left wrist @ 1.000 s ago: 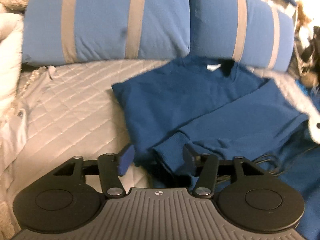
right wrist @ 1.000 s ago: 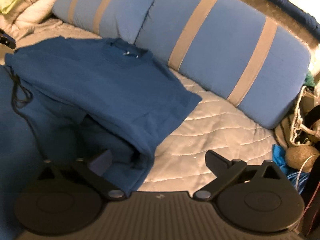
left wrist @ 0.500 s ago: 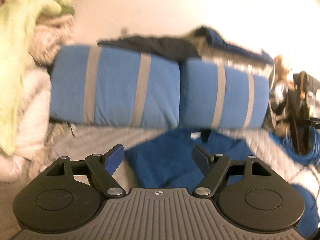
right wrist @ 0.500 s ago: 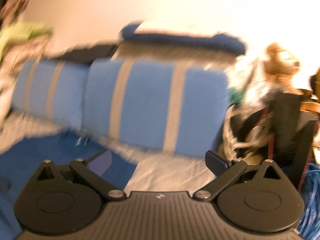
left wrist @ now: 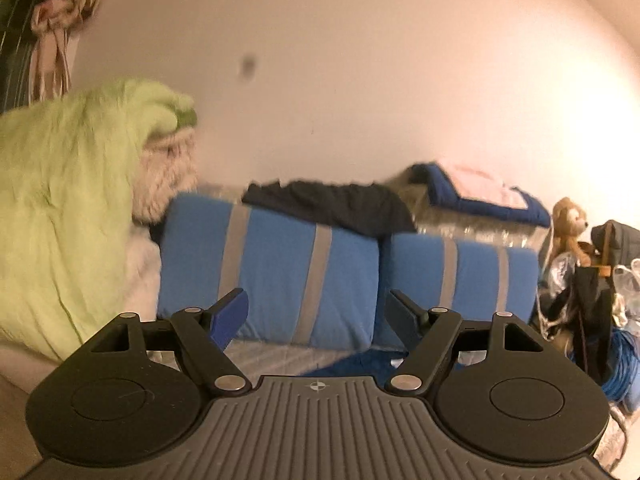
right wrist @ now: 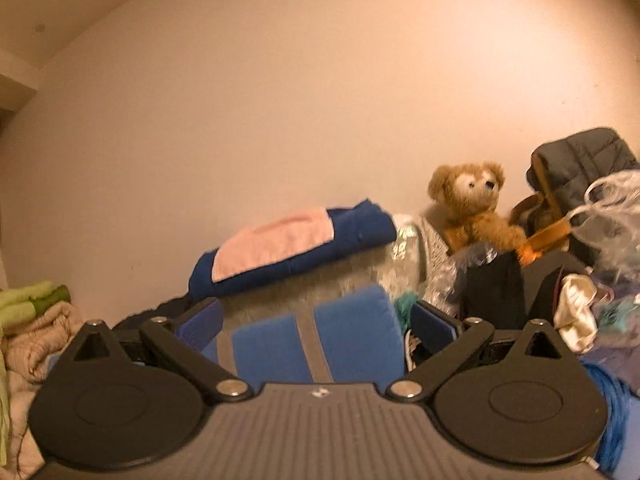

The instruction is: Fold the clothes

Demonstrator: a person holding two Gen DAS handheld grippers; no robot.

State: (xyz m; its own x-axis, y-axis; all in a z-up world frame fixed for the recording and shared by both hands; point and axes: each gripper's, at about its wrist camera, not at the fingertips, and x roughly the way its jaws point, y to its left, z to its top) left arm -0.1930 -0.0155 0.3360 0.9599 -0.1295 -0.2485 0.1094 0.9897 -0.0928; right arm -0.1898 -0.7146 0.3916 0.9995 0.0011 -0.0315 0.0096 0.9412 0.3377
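Observation:
Only a sliver of the dark blue sweater [left wrist: 344, 366] shows in the left wrist view, low between the fingers, lying on the quilted bed. My left gripper [left wrist: 318, 312] is open and empty, raised and pointing at the blue striped pillows [left wrist: 280, 276]. My right gripper [right wrist: 316, 320] is open and empty, raised higher and pointing at the wall; the sweater is out of its view.
A green blanket [left wrist: 68, 208] is piled at left. Dark clothing [left wrist: 328, 200] and a folded blue and pink blanket [right wrist: 288, 244] lie behind the pillows. A teddy bear [right wrist: 472, 208], bags [right wrist: 580, 184] and blue cable [left wrist: 620, 364] clutter the right.
Both grippers have lifted and tilted up from the sweater toward the wall. The left gripper was beside the sleeve cuff a second ago. Both stay open and empty.

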